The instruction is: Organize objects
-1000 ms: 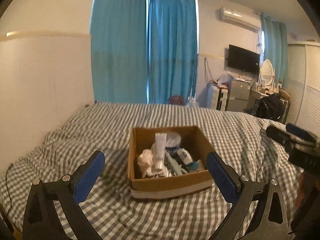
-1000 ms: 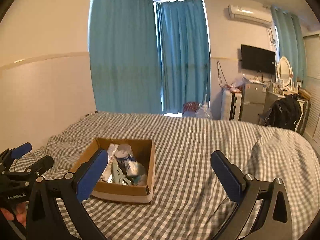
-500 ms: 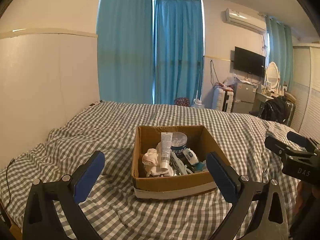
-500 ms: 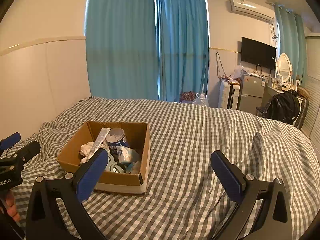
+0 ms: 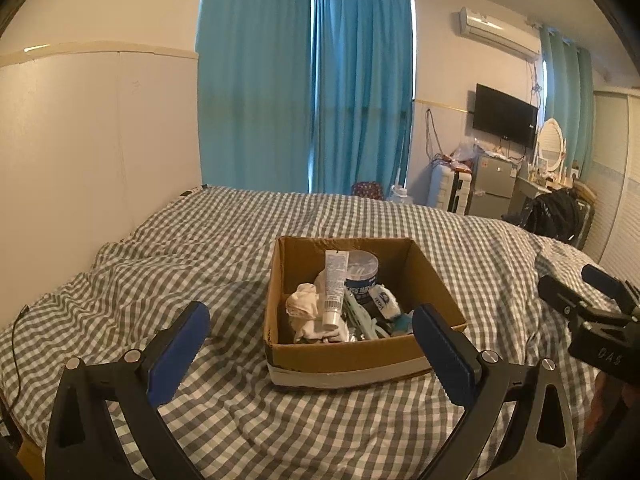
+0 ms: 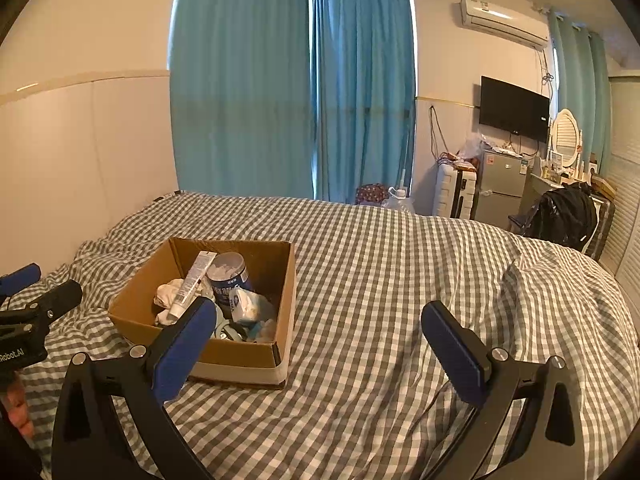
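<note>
I'm looking across a bedroom with cream walls and long turquoise curtains point(image 5: 304, 92) drawn over the far window. A wall air conditioner point(image 5: 498, 30) hangs high on the right, with a black flat-screen TV point(image 5: 505, 121) below it, then a small grey fridge point(image 5: 494, 182), a white suitcase point(image 5: 450, 188), an oval vanity mirror point(image 5: 552, 148) and a black backpack point(image 5: 556, 212) slumped on a chair. Most of my view is the bed point(image 5: 160, 264), covered by a rumpled grey-and-white gingham duvet. On it sits an open cardboard box point(image 5: 348, 354), its bottom edge banded in white tape. Inside I can see a round tub with a dark blue label point(image 5: 361, 276), a white tube point(image 5: 334, 288) leaning upright against it, a bundle of white cloth point(image 5: 306, 306) on the left and a small white-and-blue packet point(image 5: 384, 300) on the right; the rest is a jumble I can't make out. My left gripper point(image 5: 310, 338) hovers in front of the box, jaws spread wide and empty. My right gripper point(image 6: 318, 334) hangs above bare duvet to the right of the box, its blue pads point(image 6: 452, 350) equally far apart, grasping nothing.
</note>
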Motion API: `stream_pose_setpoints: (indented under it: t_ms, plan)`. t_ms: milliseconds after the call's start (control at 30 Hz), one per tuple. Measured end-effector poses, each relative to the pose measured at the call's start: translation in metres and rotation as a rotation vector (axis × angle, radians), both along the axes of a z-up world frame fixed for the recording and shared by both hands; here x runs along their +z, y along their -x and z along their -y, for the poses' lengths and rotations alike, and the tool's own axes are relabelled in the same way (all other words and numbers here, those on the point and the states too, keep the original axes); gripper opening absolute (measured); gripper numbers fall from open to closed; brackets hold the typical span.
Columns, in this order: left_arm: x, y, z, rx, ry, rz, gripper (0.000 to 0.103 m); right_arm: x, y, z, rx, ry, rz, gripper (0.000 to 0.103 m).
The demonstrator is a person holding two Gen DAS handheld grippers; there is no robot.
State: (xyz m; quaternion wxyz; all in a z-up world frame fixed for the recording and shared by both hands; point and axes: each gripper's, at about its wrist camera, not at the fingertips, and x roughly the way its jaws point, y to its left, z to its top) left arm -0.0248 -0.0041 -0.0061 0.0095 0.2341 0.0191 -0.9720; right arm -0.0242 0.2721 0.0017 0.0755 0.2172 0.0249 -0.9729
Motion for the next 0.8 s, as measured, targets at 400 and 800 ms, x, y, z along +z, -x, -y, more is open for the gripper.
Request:
stream_pose_setpoints:
  t_ms: [400, 800]
  plan:
    - [0.0015, -0.0024, -0.0032, -0.014, -0.005, 0.000, 0.103, 0.0005, -0.0023, 0.0013, 0.000, -0.006, -0.006, 0.103]
    - [0.0034, -0.0058, -0.0052, -0.015, 0.008, -0.012, 0.103, -0.0001, -0.0048, 0.0068, 0.006, -0.015, -0.004, 0.103]
